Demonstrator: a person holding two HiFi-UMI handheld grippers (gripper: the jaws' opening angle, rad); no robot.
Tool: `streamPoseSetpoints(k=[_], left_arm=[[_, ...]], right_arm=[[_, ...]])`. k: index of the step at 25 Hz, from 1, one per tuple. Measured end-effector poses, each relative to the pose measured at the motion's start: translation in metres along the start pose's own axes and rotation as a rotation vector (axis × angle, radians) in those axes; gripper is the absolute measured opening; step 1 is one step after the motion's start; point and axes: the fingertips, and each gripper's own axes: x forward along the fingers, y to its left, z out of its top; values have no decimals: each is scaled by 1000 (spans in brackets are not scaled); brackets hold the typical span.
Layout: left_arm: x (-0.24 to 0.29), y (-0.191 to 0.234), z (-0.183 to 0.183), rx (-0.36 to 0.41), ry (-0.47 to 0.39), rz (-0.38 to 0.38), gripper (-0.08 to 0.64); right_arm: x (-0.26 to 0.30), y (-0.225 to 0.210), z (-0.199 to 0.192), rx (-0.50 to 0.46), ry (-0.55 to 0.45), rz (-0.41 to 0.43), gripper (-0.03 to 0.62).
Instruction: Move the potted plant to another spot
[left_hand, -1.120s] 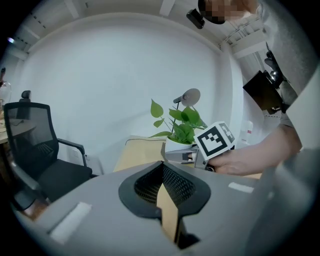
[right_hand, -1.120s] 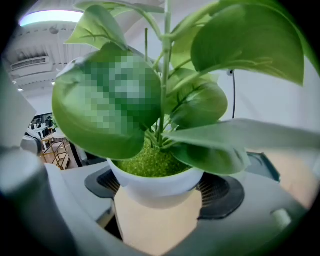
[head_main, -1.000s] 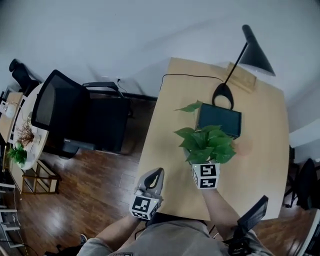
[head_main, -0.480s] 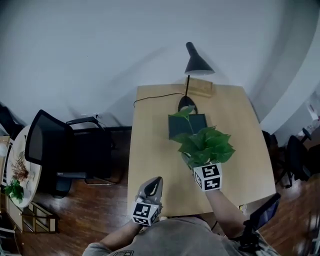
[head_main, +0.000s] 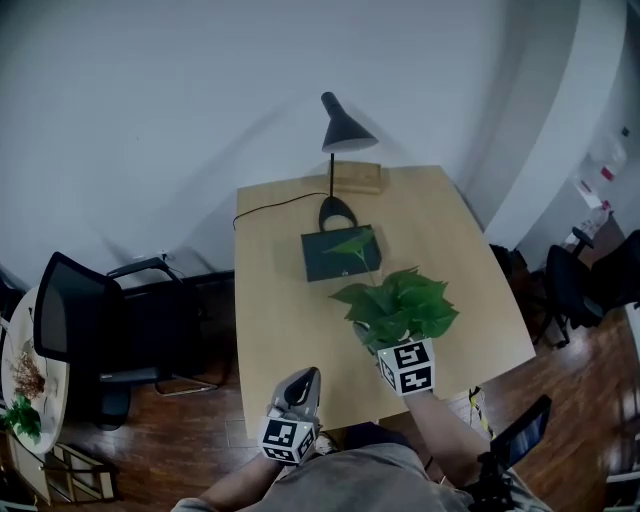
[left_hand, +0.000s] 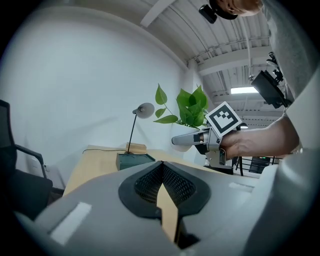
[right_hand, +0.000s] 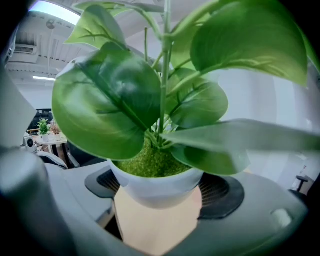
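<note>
A pale wall (head_main: 150, 100) backs the wooden table (head_main: 270, 310) and black lamp (head_main: 344, 131); a black chair (head_main: 70, 320) stands on dark, seemingly wooden floor (head_main: 170, 440).

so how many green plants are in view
2. The potted plant sits in the right gripper above the desk; a small green plant stands on the round side table, far left. Others may be hidden.

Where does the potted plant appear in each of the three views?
Head view: the potted plant is low and slightly right of centre, over the table.
Left gripper view: upper middle, slightly right.
Right gripper view: it fills most of the picture, its white pot low in the middle, between the jaws.
Shared landmark: the desk lamp, beyond the plant in the head view and left of it in the left gripper view; the right gripper view does not show it.
</note>
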Motion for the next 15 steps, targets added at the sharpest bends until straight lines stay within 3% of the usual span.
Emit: streamPoseSetpoints(k=[9,15], left_arm=[[27,-16,3,19,-8,-44,-6],[111,-73,4,26,0,9,-6]], right_arm=[[-4,-26,-10,10,-2,-32,474],[-6,-116,-27,13,-3,24,474]])
